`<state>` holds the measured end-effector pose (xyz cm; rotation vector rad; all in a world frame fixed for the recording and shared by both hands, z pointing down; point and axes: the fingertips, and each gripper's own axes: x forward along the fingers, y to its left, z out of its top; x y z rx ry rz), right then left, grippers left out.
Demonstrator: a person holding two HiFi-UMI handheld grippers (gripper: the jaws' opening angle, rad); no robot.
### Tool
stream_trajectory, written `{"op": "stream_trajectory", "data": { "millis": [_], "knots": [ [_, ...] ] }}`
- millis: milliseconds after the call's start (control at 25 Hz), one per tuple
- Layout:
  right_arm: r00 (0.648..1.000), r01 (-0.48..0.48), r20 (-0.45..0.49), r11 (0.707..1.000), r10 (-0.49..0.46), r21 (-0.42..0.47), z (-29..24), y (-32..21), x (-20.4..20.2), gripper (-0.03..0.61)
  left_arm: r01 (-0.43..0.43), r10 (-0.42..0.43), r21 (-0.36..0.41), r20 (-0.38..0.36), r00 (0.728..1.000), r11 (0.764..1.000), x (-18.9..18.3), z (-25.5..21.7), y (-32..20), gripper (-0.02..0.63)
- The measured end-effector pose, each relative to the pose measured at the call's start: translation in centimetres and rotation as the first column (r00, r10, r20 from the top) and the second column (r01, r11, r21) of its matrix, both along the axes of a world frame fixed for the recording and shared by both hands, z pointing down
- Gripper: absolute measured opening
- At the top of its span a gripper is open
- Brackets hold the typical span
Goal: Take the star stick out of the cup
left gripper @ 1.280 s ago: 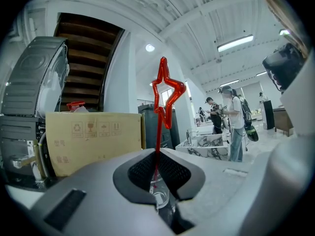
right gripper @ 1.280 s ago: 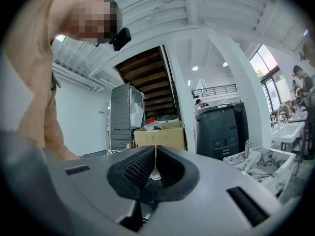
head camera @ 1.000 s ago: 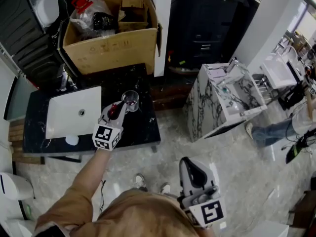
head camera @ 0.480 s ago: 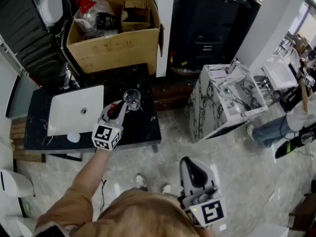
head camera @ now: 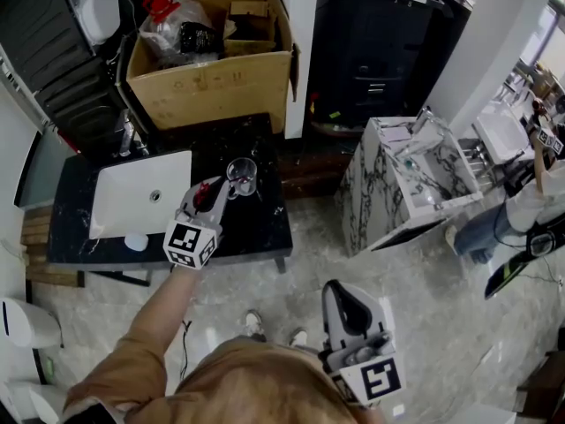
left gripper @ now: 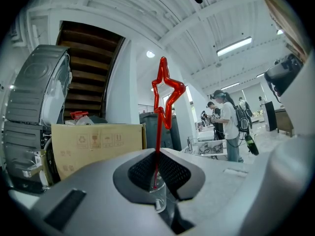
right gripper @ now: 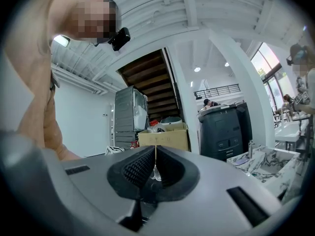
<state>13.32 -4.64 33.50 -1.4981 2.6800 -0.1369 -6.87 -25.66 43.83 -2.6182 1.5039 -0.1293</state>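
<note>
My left gripper (head camera: 221,193) is over the black counter, shut on the thin stem of the red star stick (left gripper: 167,95). In the left gripper view the star stands upright above the jaws. The clear cup (head camera: 242,176) stands on the counter just beyond the jaw tips. The same cup (left gripper: 158,194) shows below the stem's lower end in the left gripper view. I cannot tell whether the stem's end is inside the cup. My right gripper (head camera: 342,291) hangs low by the person's body, shut with nothing between its pads (right gripper: 140,166).
A white basin (head camera: 132,203) is set into the black marble counter (head camera: 260,230), with a small white object (head camera: 135,241) at its front. A full cardboard box (head camera: 207,73) stands behind. A marbled vanity (head camera: 402,184) is to the right, with people beyond it.
The head view has drifted slightly, so the counter and cup sit a little further right. The left gripper keeps its hold on the stick by the cup. The right gripper has not moved.
</note>
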Motion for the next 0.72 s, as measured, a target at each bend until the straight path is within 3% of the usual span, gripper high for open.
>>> {"op": "stream_trajectory", "data": {
  "millis": [720],
  "knots": [
    [0.999,0.041,0.018,0.999,-0.042,0.010,0.0,-0.4,-0.7,0.003,0.004,-0.003,0.021,-0.029,1.000,1.000,-0.4,-2.4,2.1,0.012]
  ]
}}
